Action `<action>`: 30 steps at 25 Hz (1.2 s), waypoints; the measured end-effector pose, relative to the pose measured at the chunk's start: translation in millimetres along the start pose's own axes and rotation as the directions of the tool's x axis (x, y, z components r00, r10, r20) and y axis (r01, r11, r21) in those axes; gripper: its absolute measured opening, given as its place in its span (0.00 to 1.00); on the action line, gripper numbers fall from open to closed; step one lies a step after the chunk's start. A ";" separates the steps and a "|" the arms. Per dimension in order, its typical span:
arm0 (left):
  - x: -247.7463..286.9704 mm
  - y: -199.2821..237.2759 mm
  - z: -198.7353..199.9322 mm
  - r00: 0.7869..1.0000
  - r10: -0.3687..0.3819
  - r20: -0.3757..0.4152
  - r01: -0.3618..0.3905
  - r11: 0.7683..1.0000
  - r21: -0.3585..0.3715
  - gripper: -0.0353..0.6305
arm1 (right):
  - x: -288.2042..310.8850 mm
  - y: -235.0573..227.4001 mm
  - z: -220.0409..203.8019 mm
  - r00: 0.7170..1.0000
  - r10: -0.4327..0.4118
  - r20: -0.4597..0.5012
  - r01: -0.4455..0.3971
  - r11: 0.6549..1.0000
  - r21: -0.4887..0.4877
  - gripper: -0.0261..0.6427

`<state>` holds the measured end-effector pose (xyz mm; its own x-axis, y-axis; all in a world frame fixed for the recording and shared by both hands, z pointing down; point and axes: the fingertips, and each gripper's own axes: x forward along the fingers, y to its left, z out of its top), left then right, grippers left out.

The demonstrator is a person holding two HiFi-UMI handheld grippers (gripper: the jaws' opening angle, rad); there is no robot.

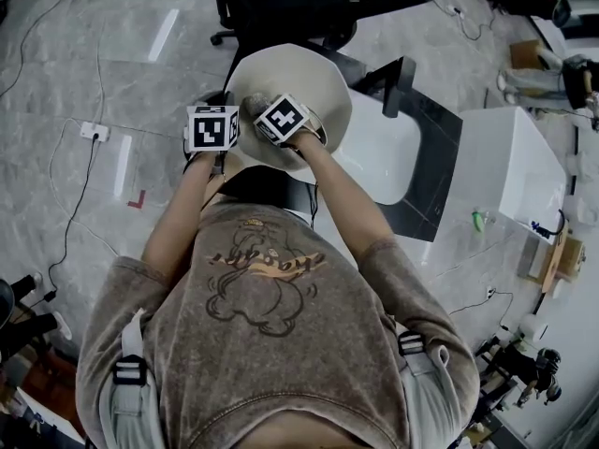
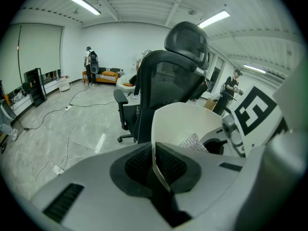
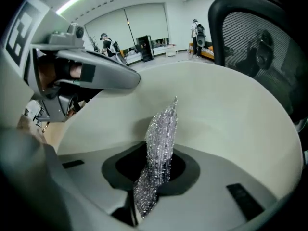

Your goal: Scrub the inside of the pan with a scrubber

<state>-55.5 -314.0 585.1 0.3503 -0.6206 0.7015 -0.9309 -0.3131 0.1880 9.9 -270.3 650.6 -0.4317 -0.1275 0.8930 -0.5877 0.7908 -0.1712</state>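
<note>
A cream-white pan (image 1: pixel 299 87) is held tilted in the air above a white table. My left gripper (image 2: pixel 155 165) is shut on the pan's rim (image 2: pixel 155 150), which stands edge-on between the two dark pads. My right gripper (image 3: pixel 153 177) is shut on a silvery metallic scrubber (image 3: pixel 161 143) that sticks up from the jaws against the pan's inner wall (image 3: pixel 226 114). In the head view both marker cubes, left (image 1: pixel 212 128) and right (image 1: pixel 283 118), sit side by side at the pan's near edge. The scrubber (image 2: pixel 193 142) also shows inside the pan in the left gripper view.
A white table (image 1: pixel 393 148) with a dark edge lies under the pan, a white box-like unit (image 1: pixel 519 171) to its right. A black office chair (image 2: pixel 166 88) stands just beyond the pan. Cables and a power strip (image 1: pixel 94 131) lie on the marble floor at left.
</note>
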 end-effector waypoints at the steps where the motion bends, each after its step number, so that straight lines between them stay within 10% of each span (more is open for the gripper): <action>1: 0.4 0.0 -0.2 1.000 0.003 -0.001 -0.003 1.000 0.003 0.11 | -0.5 -0.9 0.1 1.000 0.004 0.020 -0.005 1.000 0.020 0.15; 19: -63.4 -15.5 15.7 0.983 0.023 0.184 -0.056 0.982 0.180 0.09 | -105.7 -12.3 -12.1 0.924 -0.177 0.338 0.115 0.974 0.194 0.15; 30: -169.4 -65.7 15.0 0.896 -0.155 0.417 0.009 0.943 0.333 0.08 | -221.8 58.0 -35.2 0.619 -0.364 0.696 0.221 0.931 0.290 0.16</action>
<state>-52.2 -199.1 443.6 0.5013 -0.8069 0.3124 -0.8406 -0.5398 -0.0454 95.7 -175.2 457.3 -0.5298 -0.7831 0.3258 -0.8410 0.5348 -0.0822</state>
